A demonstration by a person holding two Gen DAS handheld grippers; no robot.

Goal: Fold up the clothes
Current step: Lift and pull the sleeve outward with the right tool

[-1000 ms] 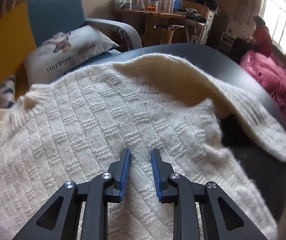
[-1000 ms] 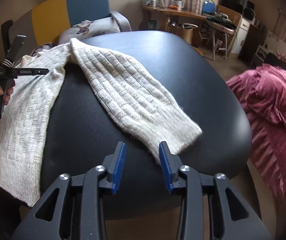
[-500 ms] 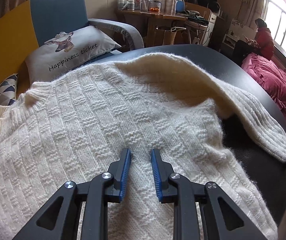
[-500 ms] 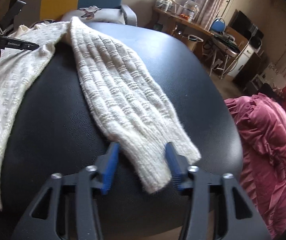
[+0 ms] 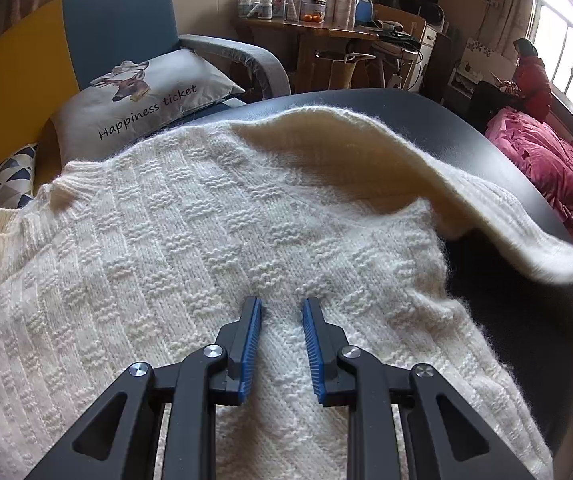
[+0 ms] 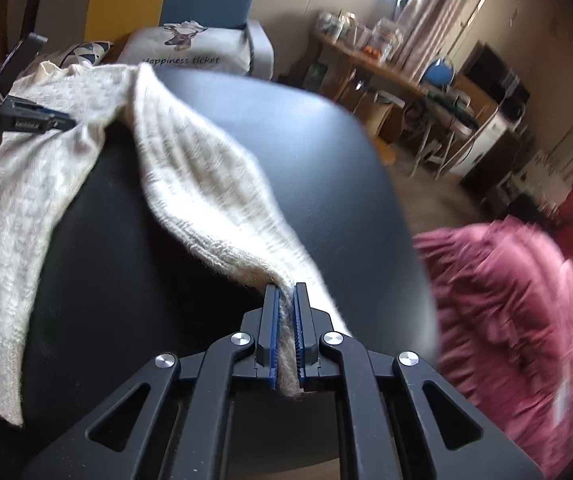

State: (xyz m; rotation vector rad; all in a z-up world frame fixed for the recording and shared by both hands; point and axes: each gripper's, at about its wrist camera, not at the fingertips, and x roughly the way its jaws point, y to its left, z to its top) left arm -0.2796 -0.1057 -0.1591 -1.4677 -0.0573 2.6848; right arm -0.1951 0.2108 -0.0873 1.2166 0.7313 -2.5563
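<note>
The cream basket-weave knit sweater (image 5: 190, 248) lies spread over the black rounded worktop (image 6: 270, 128), soft, limp and stretchy; take it by cuffs and hems. Your right gripper (image 6: 285, 320) now pinches the sleeve cuff (image 6: 286, 300), lifted since a second ago. Left gripper (image 5: 280, 320) fingers rest part-open on the body, unchanged.

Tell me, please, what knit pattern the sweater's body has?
Cream basket-weave blocks on the sweater, clearest in the left wrist view.

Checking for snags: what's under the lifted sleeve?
Under the sleeve, held up by the right tongs, only bare black table shows. Under the sweater body is hidden.
</note>
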